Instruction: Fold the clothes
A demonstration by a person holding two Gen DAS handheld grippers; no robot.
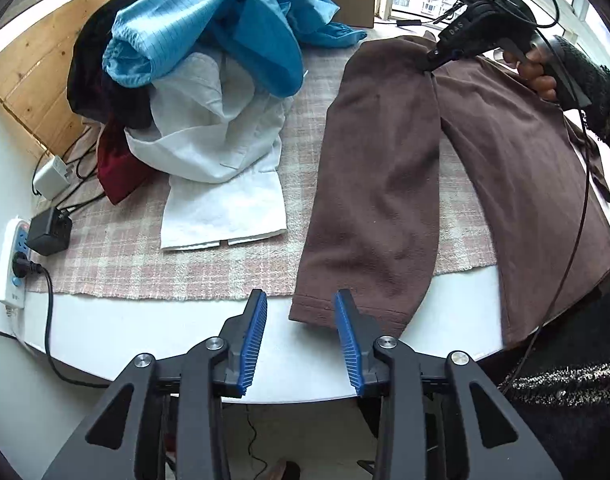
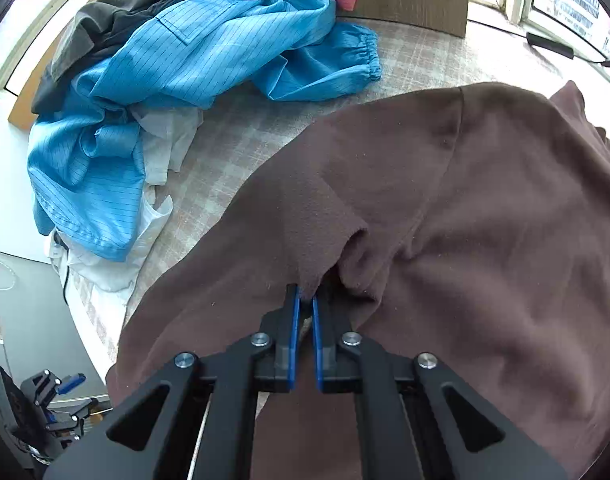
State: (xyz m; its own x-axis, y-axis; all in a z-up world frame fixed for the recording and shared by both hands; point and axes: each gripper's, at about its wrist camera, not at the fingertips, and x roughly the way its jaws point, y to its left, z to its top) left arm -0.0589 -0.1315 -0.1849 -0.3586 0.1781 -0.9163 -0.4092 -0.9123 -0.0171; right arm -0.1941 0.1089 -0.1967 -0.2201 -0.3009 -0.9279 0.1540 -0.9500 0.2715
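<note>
The brown garment (image 1: 445, 168) is spread on the checked cloth (image 1: 185, 264) that covers the white table (image 1: 145, 336), its near sleeve laid along the body with the cuff hanging past the cloth's front edge. The right gripper (image 2: 304, 300) is clamped on a pinch of brown fabric near the far end of that sleeve, where the cloth is drawn up into a small ridge. The left gripper (image 1: 301, 300) is held partly open above the table edge; nothing is between its blue pads (image 1: 257, 328), and the cuff lies just beside the right-hand pad.

For a clean fold, the pinch is best kept low, so that the layers beneath are not dragged. The cuff is judged the natural second hold: if it is taken by the left gripper, the sleeve can be carried across the body as one straight panel. Tension between the two holds is to be kept even, so that wrinkles are avoided. The heap of blue jacket (image 1: 225, 28) and white garment (image 1: 221, 152) lies near on the left, and contact with it is to be avoided.
</note>
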